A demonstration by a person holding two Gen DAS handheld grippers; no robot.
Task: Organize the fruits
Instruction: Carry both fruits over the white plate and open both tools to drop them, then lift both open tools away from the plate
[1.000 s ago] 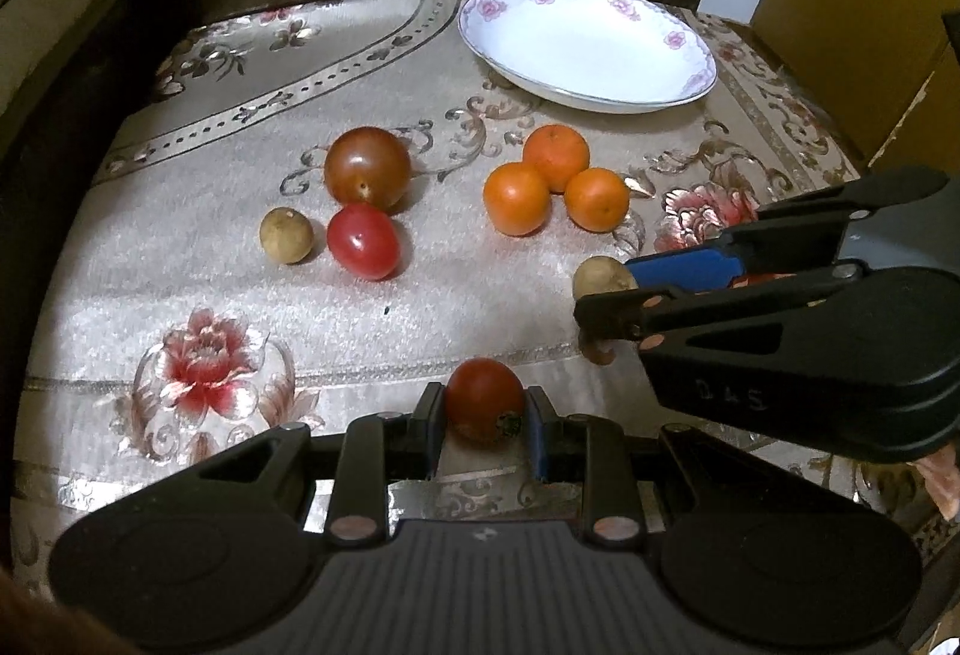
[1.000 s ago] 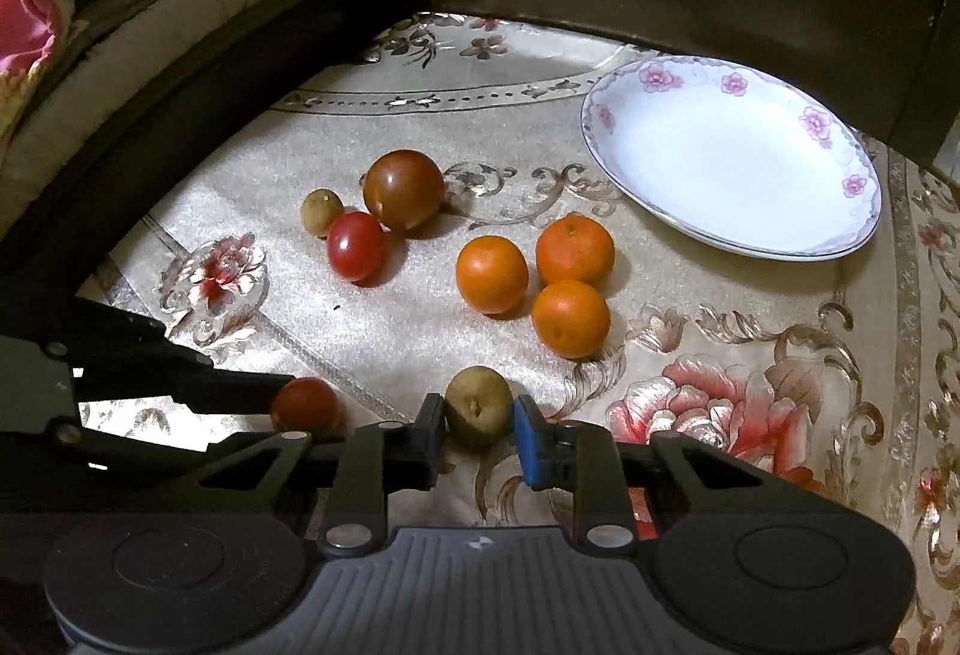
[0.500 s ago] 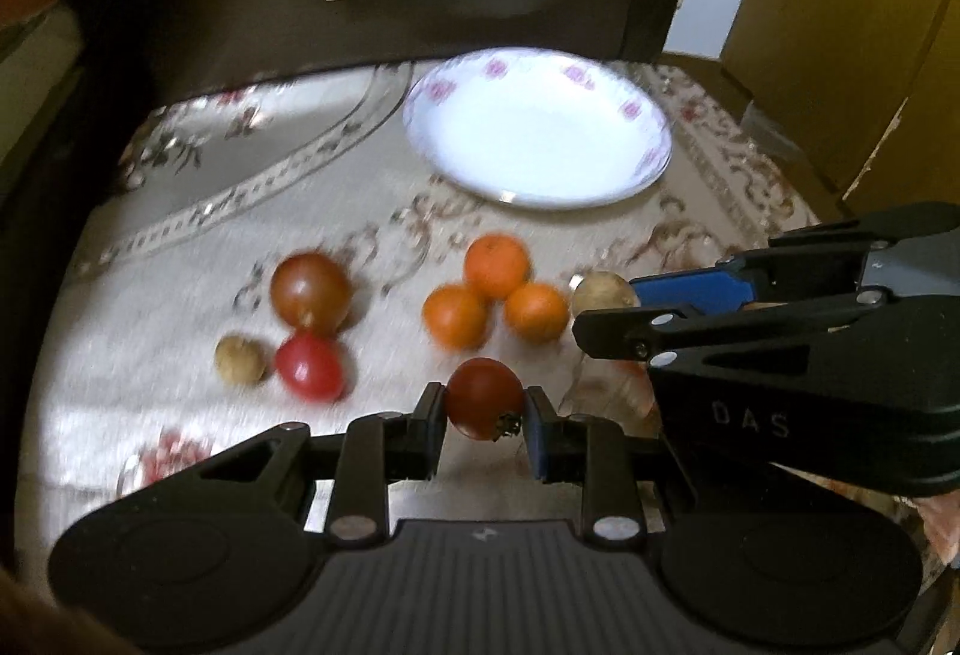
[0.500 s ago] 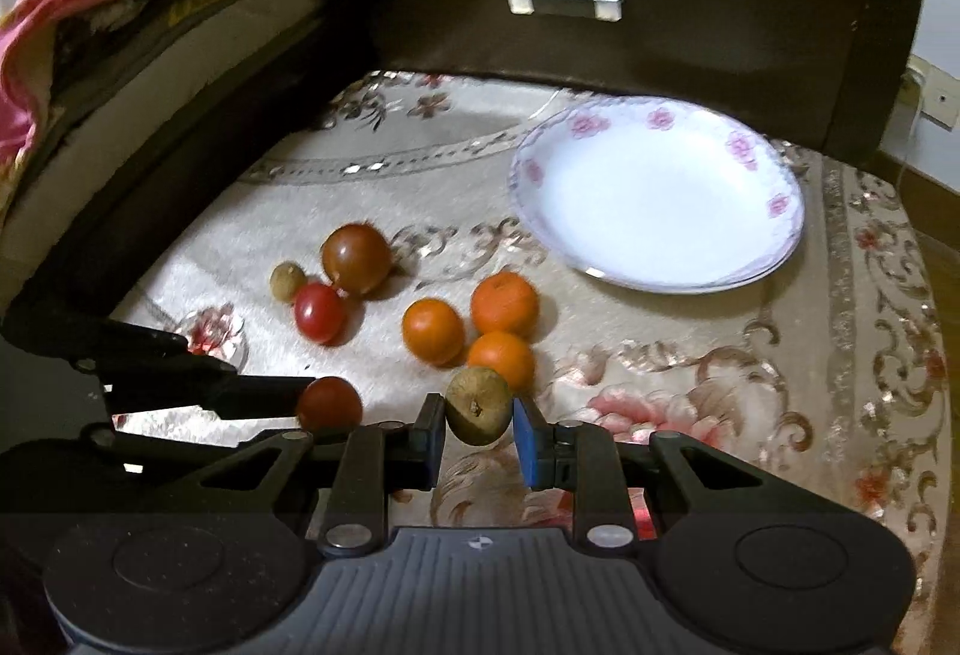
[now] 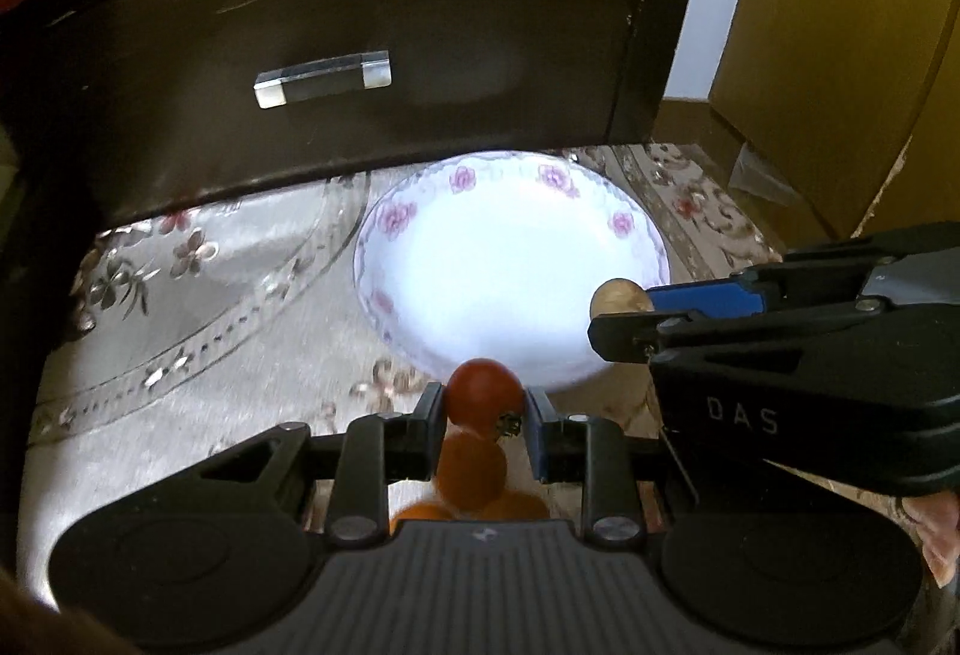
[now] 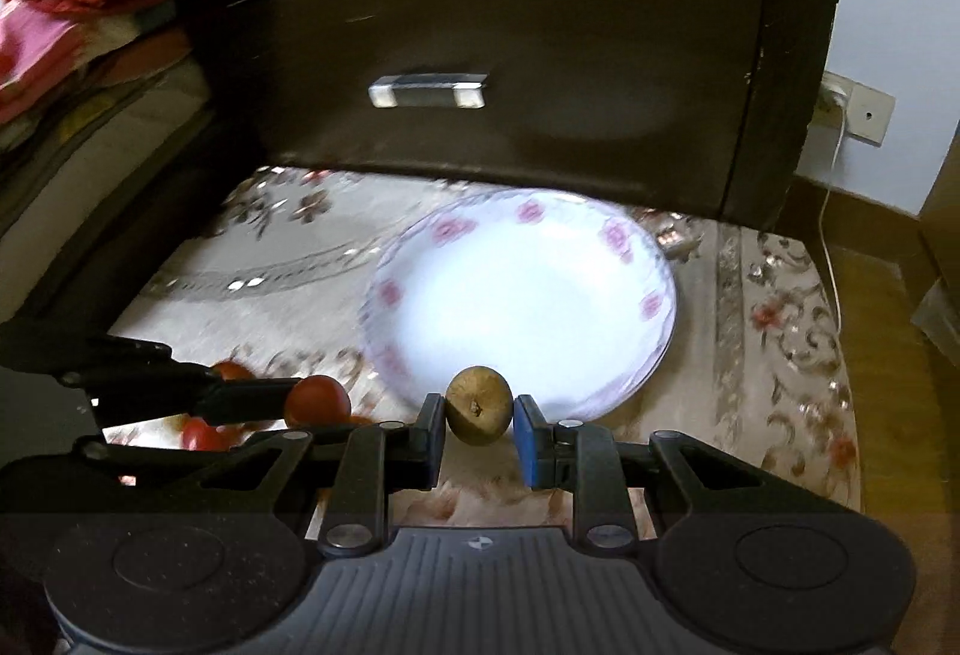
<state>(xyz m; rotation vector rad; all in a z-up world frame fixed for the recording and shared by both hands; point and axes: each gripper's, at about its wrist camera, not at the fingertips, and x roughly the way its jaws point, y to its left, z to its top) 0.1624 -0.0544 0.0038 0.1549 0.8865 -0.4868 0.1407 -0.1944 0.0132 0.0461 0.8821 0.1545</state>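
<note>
- The left tool is clamped on a red tomato, held just above the near rim of the white flowered plate.
- The right tool is clamped on a small brown fruit, also at the plate's near rim, right of the tomato.
- Oranges lie on the embroidered cloth below the left tool.
- A dark drawer front with a metal handle stands beyond the plate.
</note>
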